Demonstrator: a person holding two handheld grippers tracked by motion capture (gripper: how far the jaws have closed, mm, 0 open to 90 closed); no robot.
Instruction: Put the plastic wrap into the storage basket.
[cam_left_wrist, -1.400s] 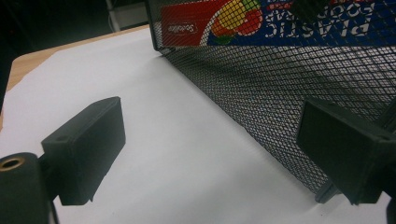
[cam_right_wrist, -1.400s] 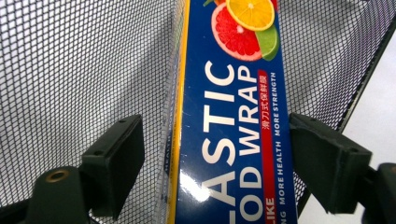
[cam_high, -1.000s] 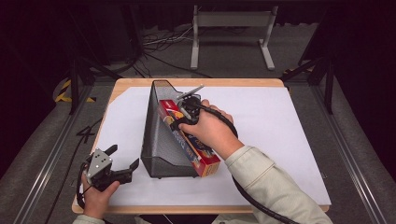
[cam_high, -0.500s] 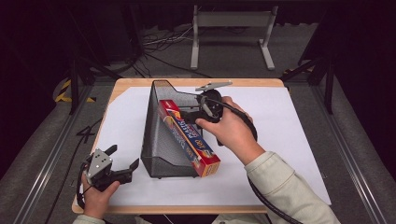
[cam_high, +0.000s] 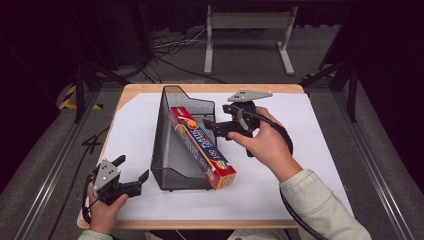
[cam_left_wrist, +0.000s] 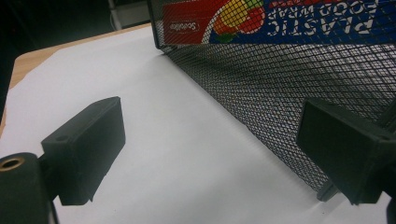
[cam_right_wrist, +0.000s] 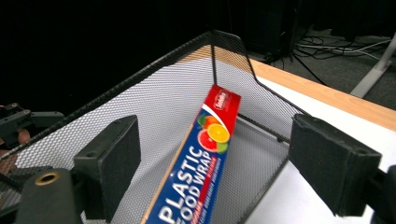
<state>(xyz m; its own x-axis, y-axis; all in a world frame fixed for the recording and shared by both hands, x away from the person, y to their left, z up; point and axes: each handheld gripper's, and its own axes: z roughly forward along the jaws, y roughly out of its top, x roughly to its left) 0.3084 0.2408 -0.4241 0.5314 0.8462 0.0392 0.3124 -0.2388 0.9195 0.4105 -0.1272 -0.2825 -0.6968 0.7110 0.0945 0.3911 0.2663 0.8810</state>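
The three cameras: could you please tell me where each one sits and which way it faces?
High view: above the person's side, looking forward and down on the table; both hands, the left tongs and the right tongs show.
Left gripper view: on the left tongs, low, facing the mesh holder; its open jaws show.
Right gripper view: on the right tongs, looking into the holder at the plastic wrap box; open jaws show.
All three share holder and box.

Plastic wrap box cut off at bottom edge, mesh basket cropped at right
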